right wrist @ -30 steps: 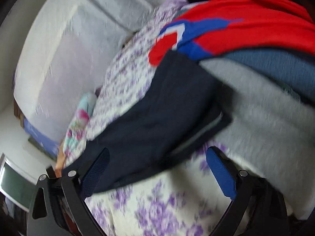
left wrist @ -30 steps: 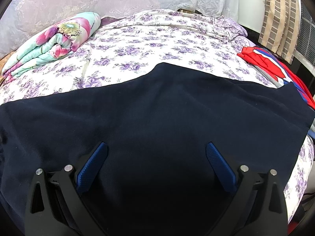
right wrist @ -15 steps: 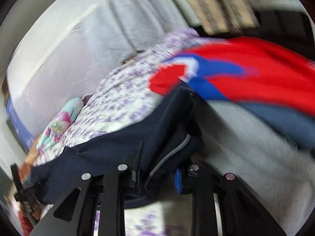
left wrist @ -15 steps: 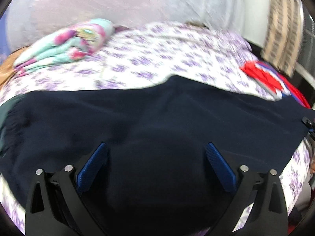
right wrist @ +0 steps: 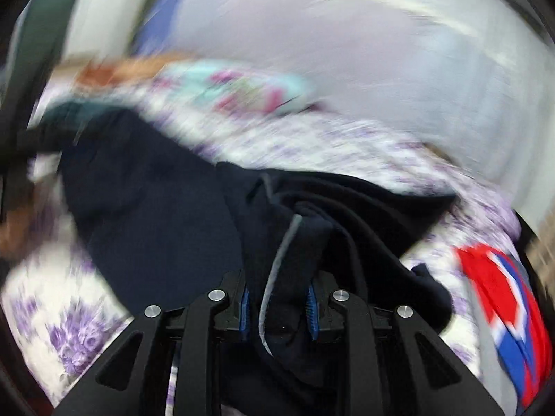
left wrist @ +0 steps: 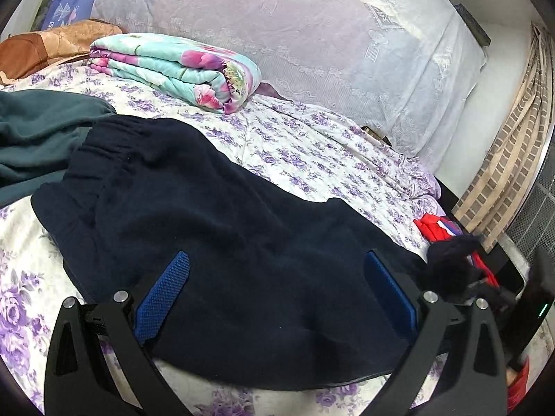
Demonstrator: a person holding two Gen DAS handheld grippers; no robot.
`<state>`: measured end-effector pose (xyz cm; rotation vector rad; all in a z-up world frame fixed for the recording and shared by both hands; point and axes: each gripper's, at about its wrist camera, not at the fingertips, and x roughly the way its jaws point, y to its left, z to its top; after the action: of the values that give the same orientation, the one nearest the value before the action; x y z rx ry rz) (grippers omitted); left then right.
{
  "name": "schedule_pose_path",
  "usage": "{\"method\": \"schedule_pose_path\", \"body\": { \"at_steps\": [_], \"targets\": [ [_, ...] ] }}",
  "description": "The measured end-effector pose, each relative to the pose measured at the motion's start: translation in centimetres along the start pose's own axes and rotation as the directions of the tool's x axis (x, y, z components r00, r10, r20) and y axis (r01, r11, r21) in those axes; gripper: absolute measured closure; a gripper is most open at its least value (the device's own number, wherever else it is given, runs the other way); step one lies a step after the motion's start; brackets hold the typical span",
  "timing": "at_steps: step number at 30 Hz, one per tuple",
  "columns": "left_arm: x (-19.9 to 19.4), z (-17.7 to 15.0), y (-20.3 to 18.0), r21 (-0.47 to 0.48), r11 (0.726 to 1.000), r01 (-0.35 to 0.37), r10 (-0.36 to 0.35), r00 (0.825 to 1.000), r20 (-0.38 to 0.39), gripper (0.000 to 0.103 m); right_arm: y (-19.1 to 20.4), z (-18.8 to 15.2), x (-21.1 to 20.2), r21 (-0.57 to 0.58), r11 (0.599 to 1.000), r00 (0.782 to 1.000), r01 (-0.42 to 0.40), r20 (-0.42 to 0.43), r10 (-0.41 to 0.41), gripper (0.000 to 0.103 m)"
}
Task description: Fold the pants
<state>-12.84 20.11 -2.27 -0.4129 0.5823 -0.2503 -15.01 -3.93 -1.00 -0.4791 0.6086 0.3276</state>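
Observation:
The dark navy pants [left wrist: 222,228] lie spread across the floral bed, with the elastic waistband at the upper left. My left gripper [left wrist: 277,287] is open and hovers just above the middle of the pants, holding nothing. My right gripper [right wrist: 279,306] is shut on the leg end of the pants [right wrist: 288,249], a bunched fold with a grey stripe, lifted off the bed. In the left wrist view the right gripper [left wrist: 485,294] shows at the right edge with the cloth bunched in it.
A dark green garment [left wrist: 38,131] lies at the left beside the waistband. A folded floral quilt [left wrist: 180,69] lies at the head of the bed below the lace-covered headboard [left wrist: 312,27]. Red and blue clothes [right wrist: 503,312] lie at the right edge.
My right gripper has closed on the leg end of the pants and is swinging it up and left. My left gripper has shifted so that the waistband and green garment have come into view.

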Motion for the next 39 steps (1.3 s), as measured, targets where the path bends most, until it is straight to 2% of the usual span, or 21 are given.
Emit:
{"method": "schedule_pose_path", "body": {
  "at_steps": [2, 7, 10, 13, 14, 15, 17, 18, 19, 21, 23, 26, 28, 30, 35, 36, 37, 39],
  "targets": [
    [-0.1, -0.2, -0.2, 0.009, 1.000, -0.008, 0.008, 1.000, 0.000, 0.005, 2.1, -0.6, 1.6, -0.092, 0.996, 0.998, 0.014, -0.054, -0.019, 0.078],
    [-0.1, -0.2, -0.1, 0.004, 1.000, -0.007, 0.007, 1.000, 0.006, 0.005, -0.1, 0.2, -0.3, -0.004, 1.000, 1.000, -0.027, -0.005, 0.027, 0.078],
    [-0.1, -0.2, 0.0, 0.001, 1.000, -0.006, 0.006, 1.000, 0.008, 0.005, 1.1, 0.0, -0.3, -0.050, 0.998, 0.999, -0.038, -0.019, 0.037, 0.078],
    [-0.1, -0.2, 0.0, 0.001, 1.000, -0.006, 0.006, 1.000, 0.008, 0.005, 3.9, -0.4, 1.0, -0.134, 0.991, 0.999, -0.005, -0.035, 0.001, 0.077],
    [-0.1, -0.2, 0.1, 0.001, 1.000, -0.007, 0.007, 1.000, 0.007, 0.005, 4.3, -0.4, 1.0, -0.157, 0.988, 0.999, 0.007, -0.038, -0.013, 0.075],
    [-0.1, -0.2, 0.0, 0.002, 1.000, -0.008, 0.008, 1.000, 0.007, 0.005, 4.6, -0.4, 1.1, -0.176, 0.984, 0.999, 0.006, -0.048, -0.015, 0.066],
    [-0.1, -0.2, 0.1, 0.002, 1.000, -0.008, 0.008, 1.000, 0.007, 0.005, 4.9, -0.3, 1.2, -0.223, 0.975, 0.996, 0.008, -0.080, -0.026, 0.059],
    [-0.1, -0.2, 0.1, 0.002, 1.000, -0.008, 0.008, 1.000, 0.008, 0.005, 4.4, -0.1, 0.6, -0.213, 0.977, 0.997, -0.027, -0.079, 0.010, 0.047],
    [-0.1, -0.2, 0.1, 0.001, 1.000, -0.007, 0.007, 1.000, 0.008, 0.005, 3.3, 0.1, -0.3, -0.159, 0.982, 0.993, -0.099, -0.076, 0.087, 0.035],
    [-0.1, -0.2, 0.1, -0.001, 1.000, -0.006, 0.006, 1.000, 0.008, 0.005, 0.3, 0.2, -1.9, 0.004, 0.968, 0.967, -0.252, -0.042, 0.252, 0.031],
    [-0.1, -0.2, 0.1, 0.000, 1.000, -0.008, 0.008, 1.000, 0.009, 0.005, -2.9, -0.2, -2.9, 0.184, 0.906, 0.922, -0.382, 0.002, 0.388, 0.031],
    [-0.1, -0.1, 0.2, 0.003, 1.000, -0.013, 0.013, 1.000, 0.009, 0.005, -5.4, -1.3, -2.7, 0.312, 0.858, 0.906, -0.408, 0.018, 0.424, 0.031],
    [-0.1, -0.2, 0.2, 0.004, 1.000, -0.016, 0.016, 1.000, 0.009, 0.005, -5.9, -2.0, -2.3, 0.352, 0.839, 0.897, -0.415, 0.006, 0.441, 0.031],
    [-0.1, -0.2, 0.2, 0.004, 1.000, -0.017, 0.017, 1.000, 0.009, 0.005, -5.8, -2.8, -2.0, 0.388, 0.802, 0.873, -0.453, 0.009, 0.488, 0.031],
    [-0.1, -0.1, 0.3, 0.007, 1.000, -0.019, 0.019, 1.000, 0.009, 0.005, -4.3, -2.2, -1.6, 0.323, 0.837, 0.878, -0.441, -0.038, 0.477, 0.030],
    [-0.1, -0.1, 0.3, 0.007, 1.000, -0.019, 0.019, 1.000, 0.009, 0.005, -4.2, -2.0, -1.4, 0.316, 0.838, 0.875, -0.445, -0.048, 0.482, 0.024],
    [-0.1, -0.1, 0.3, 0.006, 1.000, -0.019, 0.019, 1.000, 0.009, 0.005, -4.2, -1.8, -1.1, 0.306, 0.840, 0.872, -0.447, -0.063, 0.486, 0.023],
    [-0.1, -0.1, 0.3, 0.006, 1.000, -0.018, 0.018, 1.000, 0.009, 0.005, -4.1, -1.3, -0.6, 0.284, 0.855, 0.879, -0.433, -0.078, 0.471, 0.021]
  ]
}}
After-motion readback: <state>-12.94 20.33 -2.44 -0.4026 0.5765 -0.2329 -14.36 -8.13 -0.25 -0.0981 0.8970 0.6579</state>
